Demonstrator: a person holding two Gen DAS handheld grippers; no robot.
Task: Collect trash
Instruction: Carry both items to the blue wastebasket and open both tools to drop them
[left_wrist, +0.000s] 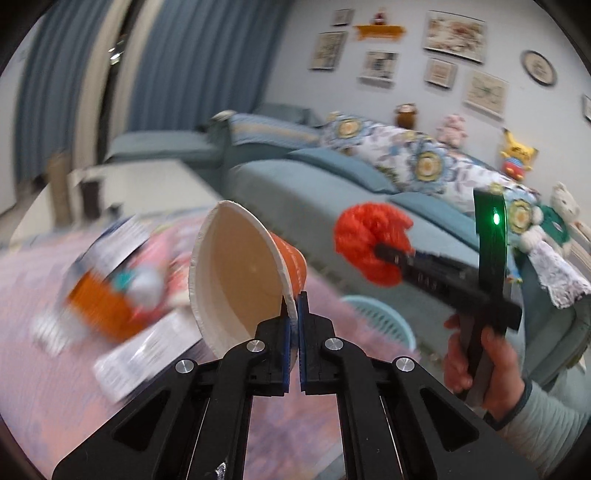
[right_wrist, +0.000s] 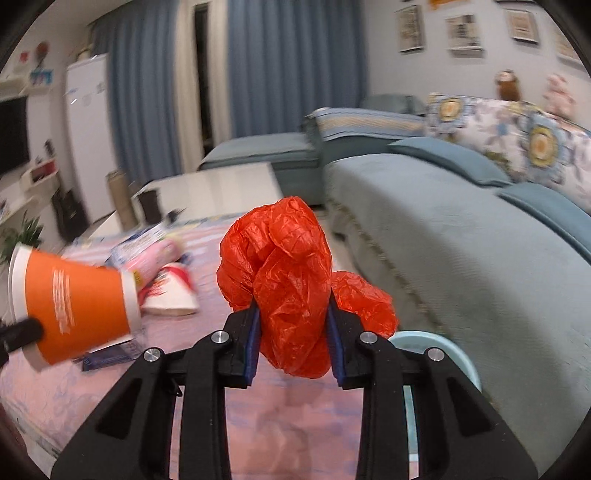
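My left gripper (left_wrist: 293, 314) is shut on the rim of an orange paper cup (left_wrist: 243, 273), held tilted in the air above the pink cloth; the cup also shows at the left of the right wrist view (right_wrist: 74, 306). My right gripper (right_wrist: 293, 332) is shut on a crumpled red plastic bag (right_wrist: 291, 280), which also shows in the left wrist view (left_wrist: 369, 240), right of the cup. A light blue bin (left_wrist: 384, 317) stands on the floor below and between them; its rim shows just right of my right gripper (right_wrist: 443, 347).
More litter lies on the pink cloth (right_wrist: 258, 424): packets and wrappers (right_wrist: 155, 251), a paper piece (right_wrist: 170, 291), blurred orange and white trash (left_wrist: 110, 295). A blue sofa (right_wrist: 461, 229) is at the right, a white coffee table (right_wrist: 210, 192) behind.
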